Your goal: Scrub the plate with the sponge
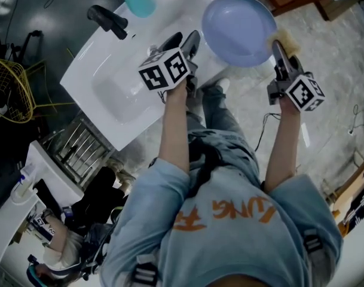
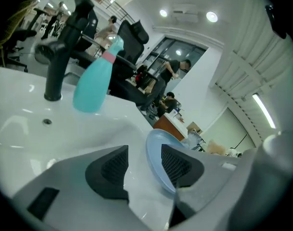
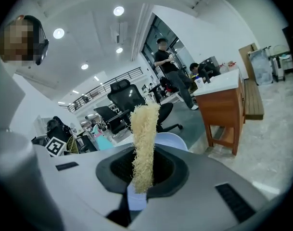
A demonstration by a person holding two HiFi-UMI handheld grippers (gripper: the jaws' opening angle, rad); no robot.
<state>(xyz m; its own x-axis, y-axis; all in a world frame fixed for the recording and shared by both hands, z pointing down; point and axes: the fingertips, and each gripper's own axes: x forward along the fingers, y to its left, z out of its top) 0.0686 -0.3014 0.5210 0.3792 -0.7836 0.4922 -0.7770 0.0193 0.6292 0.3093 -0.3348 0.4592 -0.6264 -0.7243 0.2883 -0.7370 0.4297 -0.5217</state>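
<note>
A light blue plate (image 1: 238, 28) is tilted at the right corner of the white sink (image 1: 119, 85). My left gripper (image 1: 192, 43) is at the plate's left edge. In the left gripper view its jaws (image 2: 144, 165) stand open, and the plate's rim (image 2: 157, 153) passes between the pads, close to the right pad with a gap to the left one. My right gripper (image 1: 278, 51) is at the plate's right edge, shut on a yellow fibrous sponge (image 1: 284, 39). In the right gripper view the sponge (image 3: 145, 138) stands up out of the shut jaws (image 3: 144, 170), with the plate (image 3: 172, 139) just behind it.
A black faucet (image 1: 108, 21) and a teal spray bottle (image 1: 138, 2) stand at the sink's back. A yellow wire basket (image 1: 11, 88) and a metal rack (image 1: 80, 145) lie to the left. A wooden table (image 3: 223, 107) and people are beyond.
</note>
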